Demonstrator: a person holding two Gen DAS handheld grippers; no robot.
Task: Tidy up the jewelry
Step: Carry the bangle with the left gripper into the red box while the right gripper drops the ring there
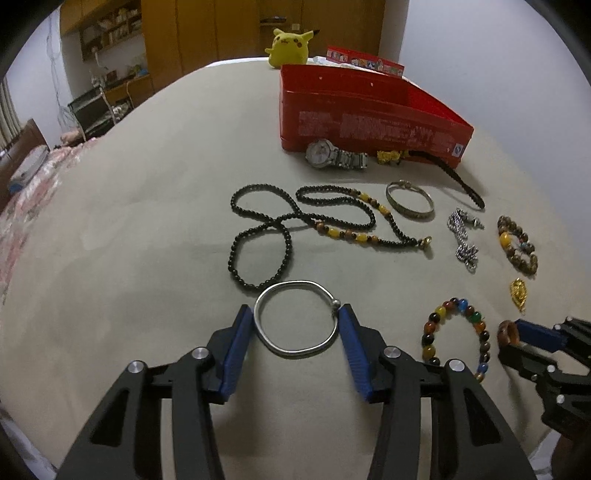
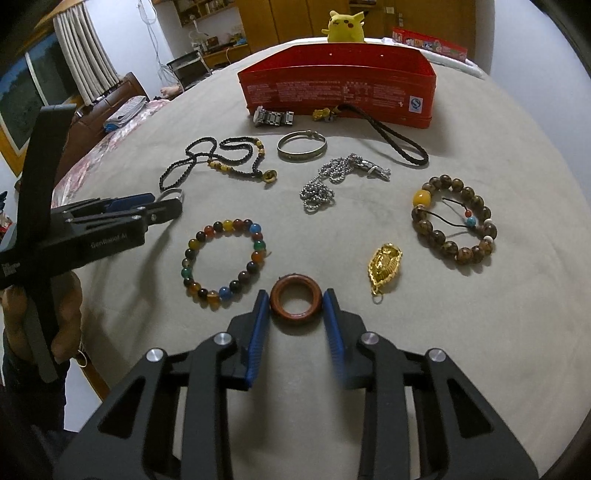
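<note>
My left gripper [image 1: 295,312] has its blue pads on both sides of a silver bangle [image 1: 295,319] lying on the grey cloth; the jaws touch its outer edges. My right gripper [image 2: 295,301] straddles a brown wooden ring [image 2: 295,300], pads against its sides. A red open box [image 2: 338,85] stands at the back. Between lie a multicoloured bead bracelet [image 2: 223,258], a gold pendant [image 2: 384,267], a brown bead bracelet [image 2: 454,219], a silver chain [image 2: 332,181], a black bead necklace [image 1: 295,225], a metal bangle [image 2: 302,149], a watch [image 1: 334,155] and a braided cord [image 2: 395,142].
A yellow plush toy [image 2: 345,26] and a colourful carton [image 2: 428,40] sit behind the red box. The cloth-covered table [image 1: 129,240] curves away to the left, with furniture and shelves beyond its edge. A small gold charm [image 2: 323,114] lies against the box front.
</note>
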